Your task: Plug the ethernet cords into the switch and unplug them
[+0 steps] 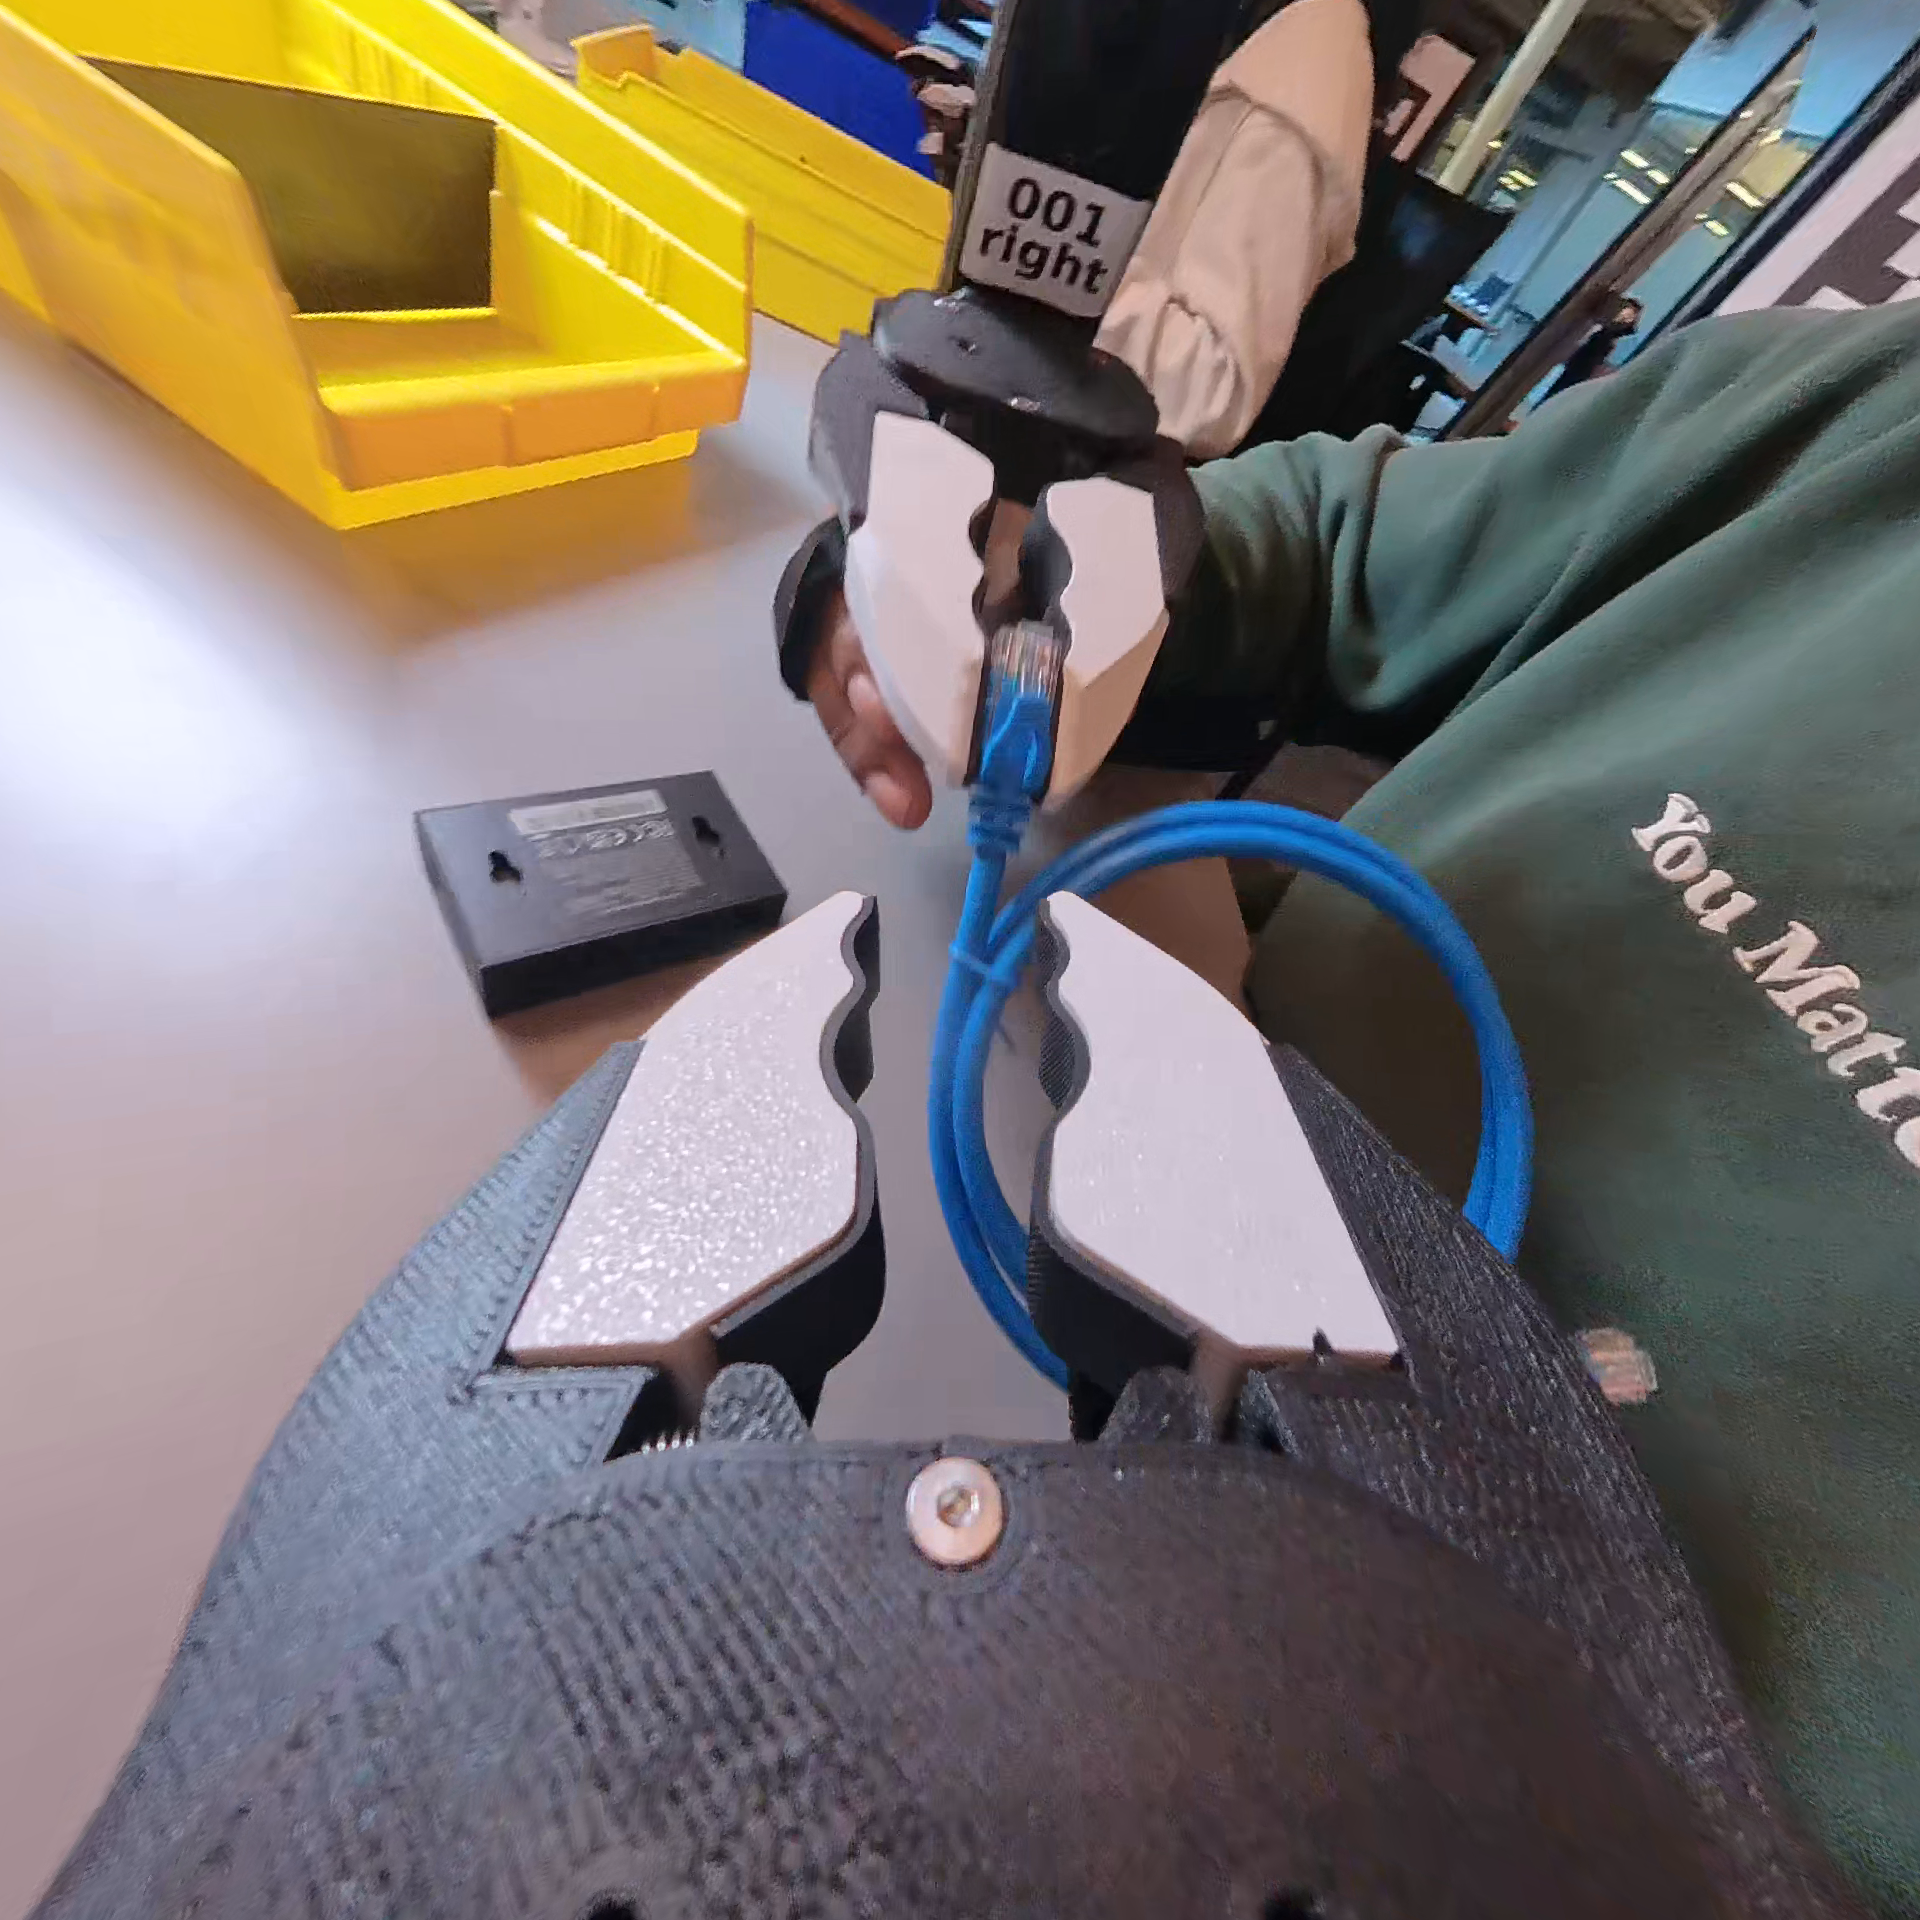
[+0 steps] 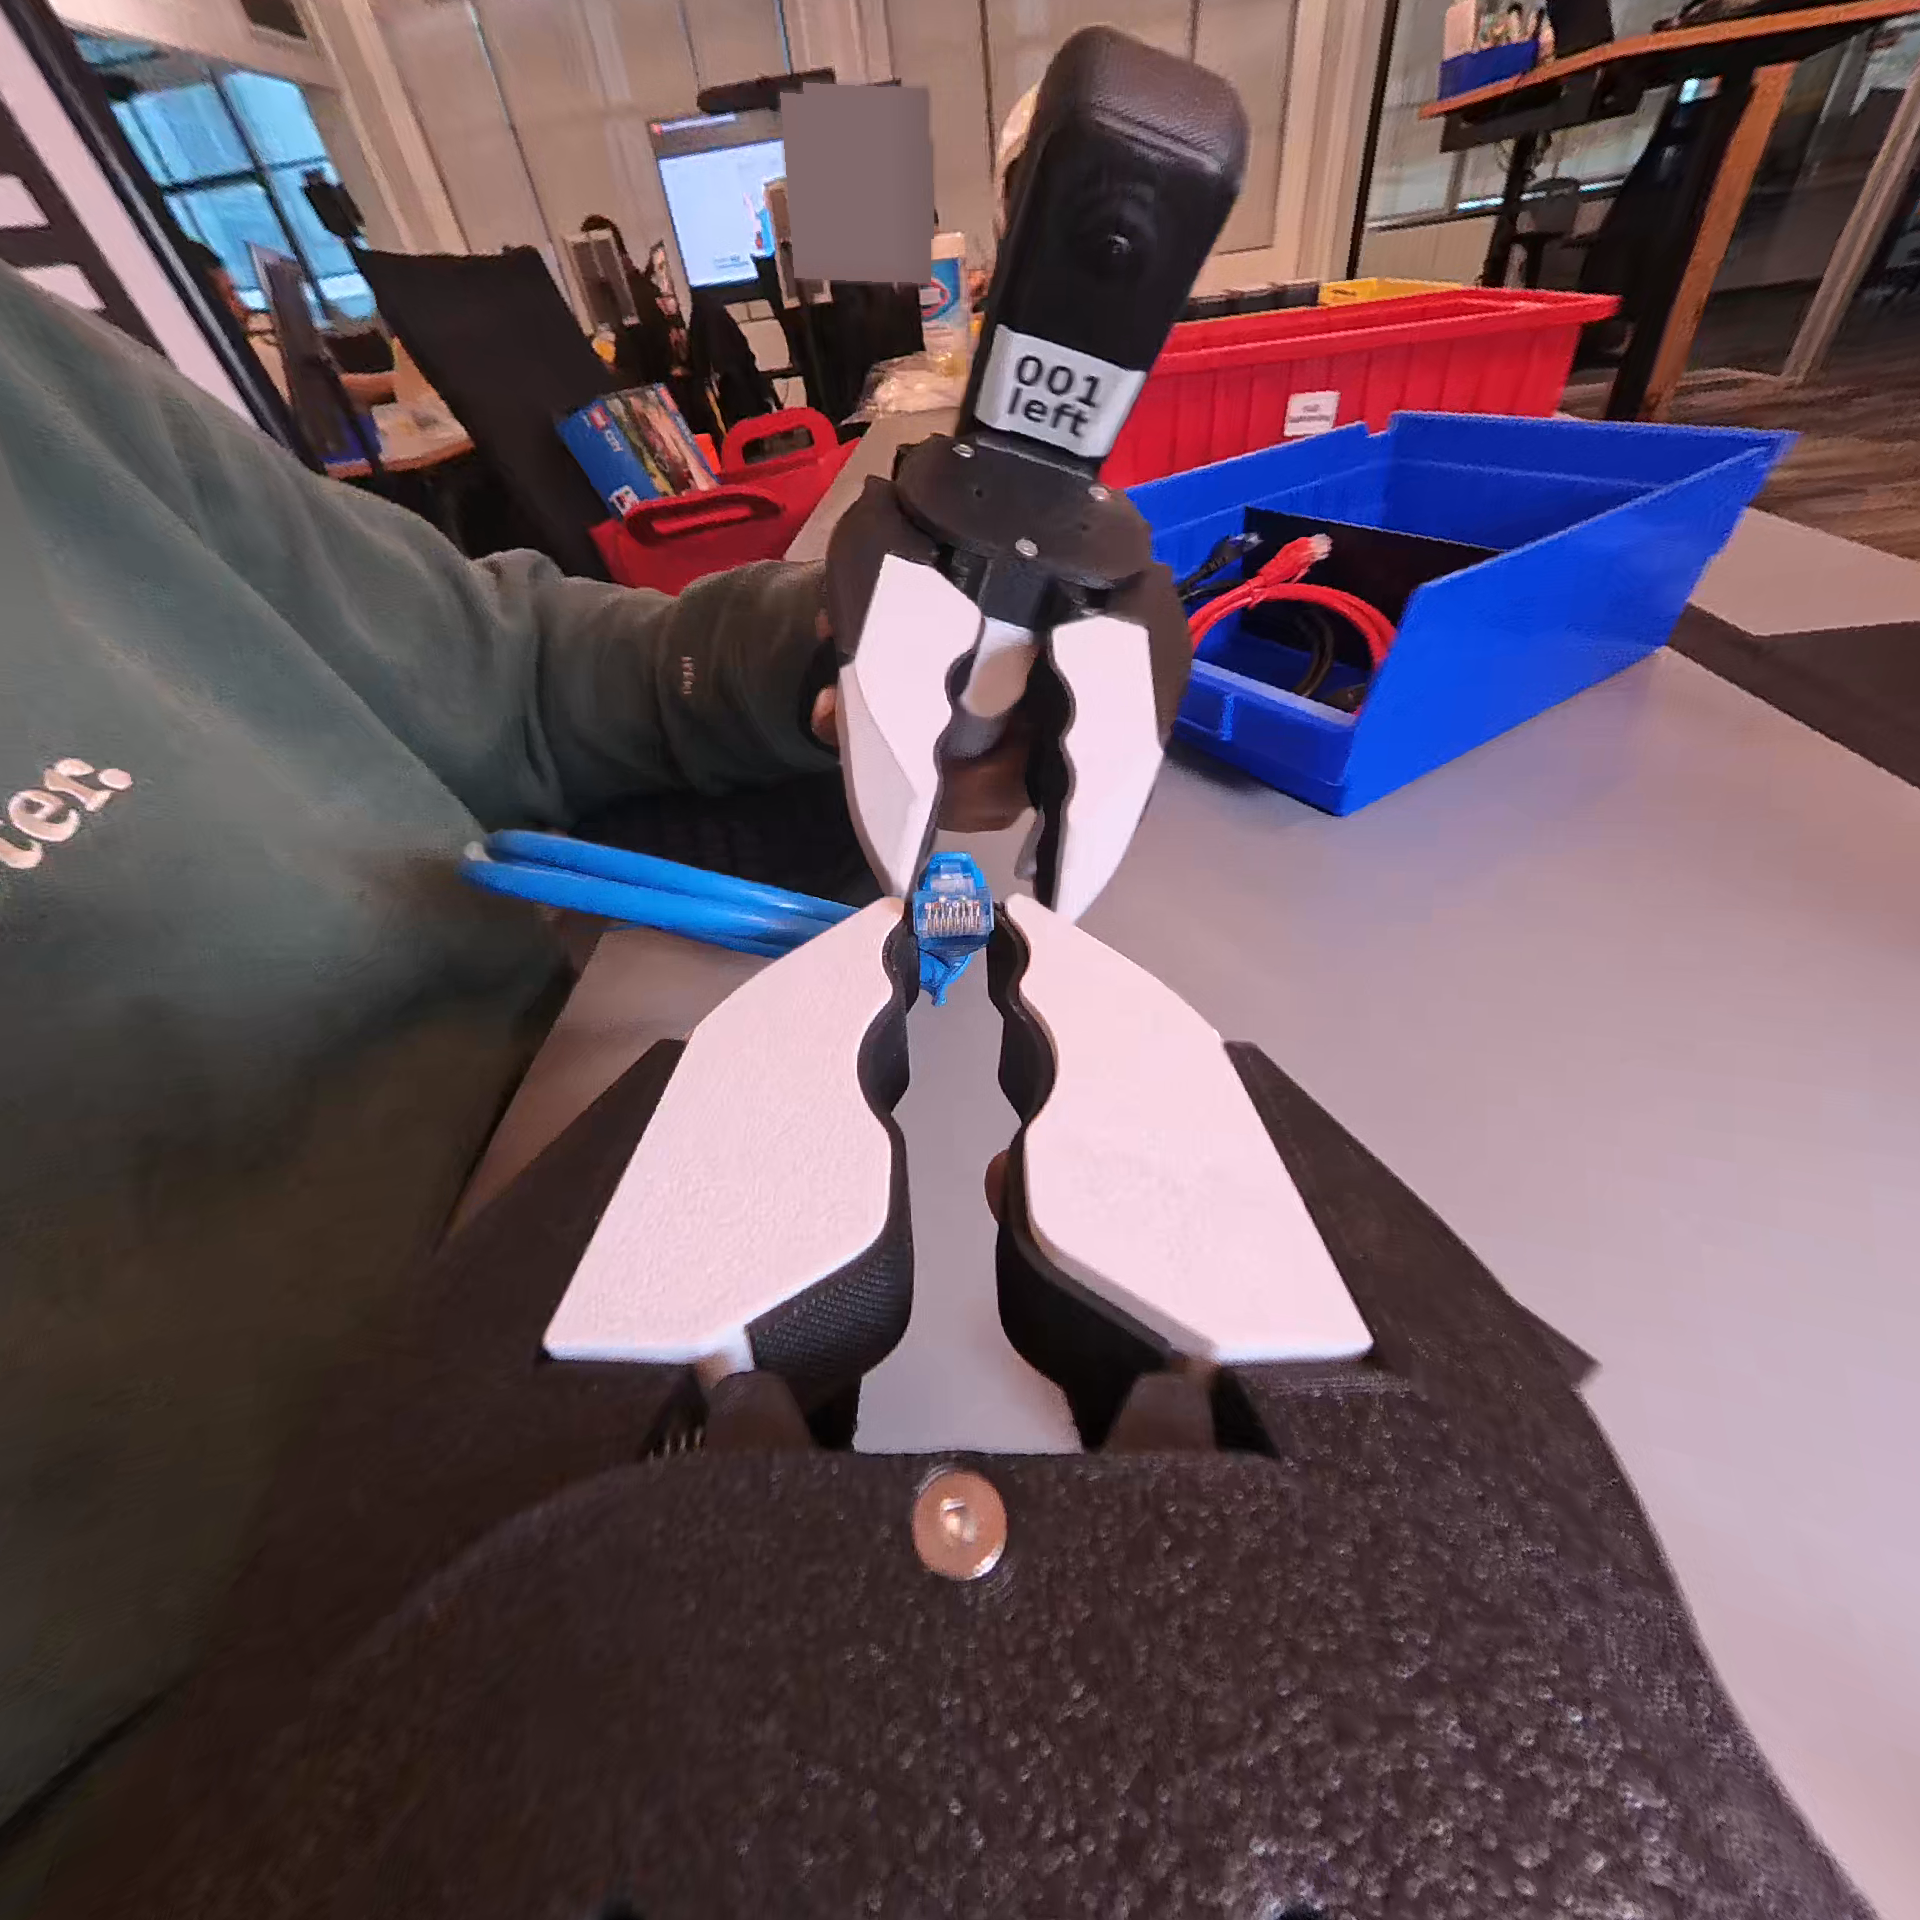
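Note:
My right gripper (image 2: 951, 920) is shut on the clear-tipped plug (image 2: 948, 906) of a coiled blue ethernet cord (image 2: 644, 883) and holds it up off the table. In the left wrist view the right gripper (image 1: 1013, 774) holds the plug (image 1: 1023, 675) pointing up, and the cord's loop (image 1: 1496, 1039) hangs below it. My left gripper (image 1: 956, 925) is open, facing the right one, with the cord running down between its fingers without being pinched. It also shows in the right wrist view (image 2: 987, 883). The black switch (image 1: 597, 883) lies underside up on the table, left of both grippers.
Yellow bins (image 1: 520, 384) stand at the far left of the grey table (image 1: 208, 831). A blue bin (image 2: 1507, 644) holding a red cord (image 2: 1288, 592) and a black cord sits to the right, with a red bin (image 2: 1351, 364) behind it. A person's green sleeve (image 1: 1558, 582) is close. The tips of both grippers are at nearly the same place. My left gripper's tips are some 11 cm from the black switch (image 1: 597, 883).

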`<state>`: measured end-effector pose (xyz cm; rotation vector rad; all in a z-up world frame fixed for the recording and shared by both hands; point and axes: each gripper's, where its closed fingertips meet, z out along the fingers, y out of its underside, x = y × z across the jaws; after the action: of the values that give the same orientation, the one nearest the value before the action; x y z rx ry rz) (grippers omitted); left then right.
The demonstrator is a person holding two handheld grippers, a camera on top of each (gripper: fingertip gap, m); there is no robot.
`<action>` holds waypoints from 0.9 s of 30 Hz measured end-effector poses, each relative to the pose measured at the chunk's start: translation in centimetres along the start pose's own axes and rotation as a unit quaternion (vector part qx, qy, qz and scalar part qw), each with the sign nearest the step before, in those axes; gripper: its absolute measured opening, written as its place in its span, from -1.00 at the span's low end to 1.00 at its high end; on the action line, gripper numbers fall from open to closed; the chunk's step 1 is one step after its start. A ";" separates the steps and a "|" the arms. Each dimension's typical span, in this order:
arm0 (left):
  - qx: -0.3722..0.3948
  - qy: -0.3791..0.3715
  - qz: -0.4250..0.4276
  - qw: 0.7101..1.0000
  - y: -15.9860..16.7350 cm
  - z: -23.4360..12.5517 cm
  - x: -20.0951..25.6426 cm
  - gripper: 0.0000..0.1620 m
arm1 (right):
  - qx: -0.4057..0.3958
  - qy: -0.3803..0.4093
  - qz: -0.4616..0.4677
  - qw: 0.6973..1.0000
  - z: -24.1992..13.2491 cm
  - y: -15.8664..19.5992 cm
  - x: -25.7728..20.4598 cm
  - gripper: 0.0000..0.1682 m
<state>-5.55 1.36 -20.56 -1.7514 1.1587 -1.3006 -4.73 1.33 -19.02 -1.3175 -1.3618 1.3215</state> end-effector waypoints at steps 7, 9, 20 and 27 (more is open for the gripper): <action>-0.028 0.061 -0.037 0.997 1.2 2.1 1.9 -0.73 | -0.011 0.003 -0.023 1.000 1.1 0.7 -1.1 -0.85; -0.035 0.058 -0.056 0.996 1.7 2.3 1.7 -0.68 | -0.021 0.009 -0.034 0.999 1.3 0.8 -1.2 -0.86; -0.124 -0.081 0.099 0.984 3.5 2.7 0.1 -0.88 | -0.062 -0.038 0.212 0.975 1.5 2.1 -0.6 -0.85; -0.114 -0.096 0.117 0.982 2.9 2.7 0.0 -0.88 | -0.044 -0.064 0.276 0.958 1.1 2.1 -0.5 -0.85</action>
<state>-3.75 0.26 -23.92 -1.7910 1.3954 -0.8680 -5.42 0.53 -21.13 -1.7834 -1.1873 1.7560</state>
